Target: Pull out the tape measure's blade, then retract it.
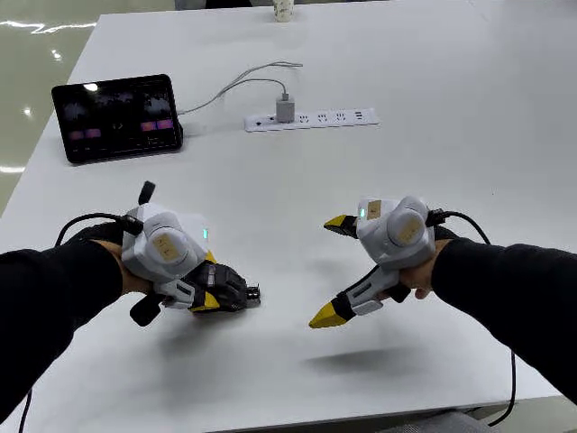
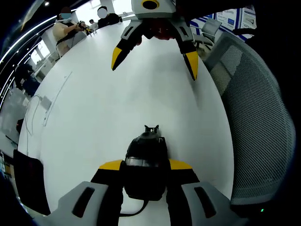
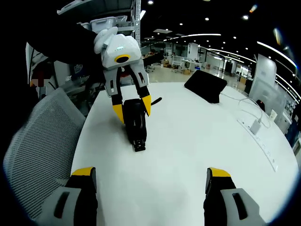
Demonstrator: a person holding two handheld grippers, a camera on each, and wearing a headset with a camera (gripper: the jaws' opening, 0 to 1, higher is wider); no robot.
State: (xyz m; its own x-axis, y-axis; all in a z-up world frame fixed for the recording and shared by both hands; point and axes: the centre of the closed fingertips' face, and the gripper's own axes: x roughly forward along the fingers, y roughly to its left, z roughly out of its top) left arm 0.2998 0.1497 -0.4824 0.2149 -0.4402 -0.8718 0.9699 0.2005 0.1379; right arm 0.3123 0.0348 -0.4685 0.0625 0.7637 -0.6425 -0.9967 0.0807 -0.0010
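My left gripper point(image 1: 219, 287) is shut on a black tape measure point(image 1: 231, 285) that rests on the white table point(image 1: 297, 180). In the left gripper view the tape measure point(image 2: 146, 157) sits between the yellow-tipped jaws, its blade hook point(image 2: 151, 128) pointing forward. No length of blade shows outside the case. My right gripper point(image 1: 330, 269) hangs open to the right, a short gap away from the hook, with nothing between its fingers. The right gripper view has its own open jaws point(image 3: 150, 173) low in the picture, with the tape measure point(image 3: 135, 123) and the left gripper point(image 3: 132, 108) ahead.
At the back left lies a dark tablet point(image 1: 117, 117). A white power strip point(image 1: 311, 119) with a plugged charger and cable lies behind the grippers. A cup point(image 1: 283, 9) stands at the far edge. A grey mesh chair point(image 2: 254, 117) is near the table's front edge.
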